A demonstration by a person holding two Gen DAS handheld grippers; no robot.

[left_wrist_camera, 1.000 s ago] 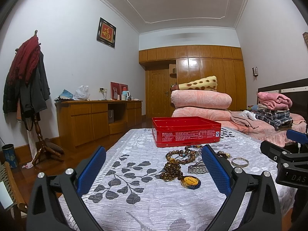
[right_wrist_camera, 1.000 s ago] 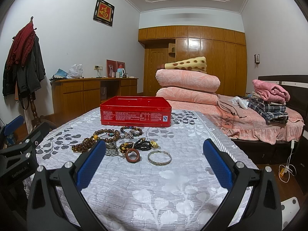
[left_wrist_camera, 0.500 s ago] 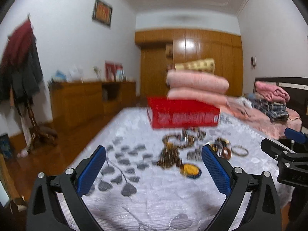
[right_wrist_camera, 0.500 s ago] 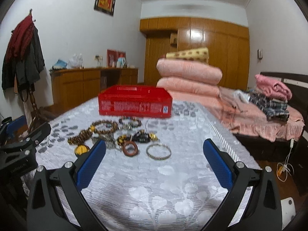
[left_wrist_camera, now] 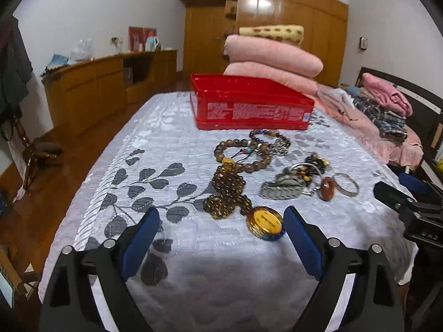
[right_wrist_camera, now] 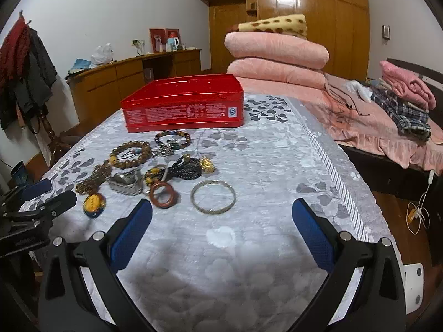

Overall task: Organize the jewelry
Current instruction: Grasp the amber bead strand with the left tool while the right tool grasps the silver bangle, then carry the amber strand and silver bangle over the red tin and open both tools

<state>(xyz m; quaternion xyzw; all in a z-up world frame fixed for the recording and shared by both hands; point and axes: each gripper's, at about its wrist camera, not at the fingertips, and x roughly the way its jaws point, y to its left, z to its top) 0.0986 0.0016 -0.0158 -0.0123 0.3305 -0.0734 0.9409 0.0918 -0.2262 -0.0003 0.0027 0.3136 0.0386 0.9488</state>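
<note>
One red tin [right_wrist_camera: 182,108], one silver bangle [right_wrist_camera: 213,196], one brown ring [right_wrist_camera: 163,194]; left tool [left_wrist_camera: 221,232] just narrowing, right tool [right_wrist_camera: 221,221] wide, both empty.

On the table [right_wrist_camera: 263,249] a tin box [right_wrist_camera: 182,110] stands toward the far edge. Before it, nearer the left edge, the jewelry lies in a loose cluster: bead bracelets [right_wrist_camera: 130,155] closest to the box, a round pendant [right_wrist_camera: 94,203] at the cluster's near left, a ring [right_wrist_camera: 163,193] beside it, and a bangle [right_wrist_camera: 213,196] rightmost, just apart.
</note>
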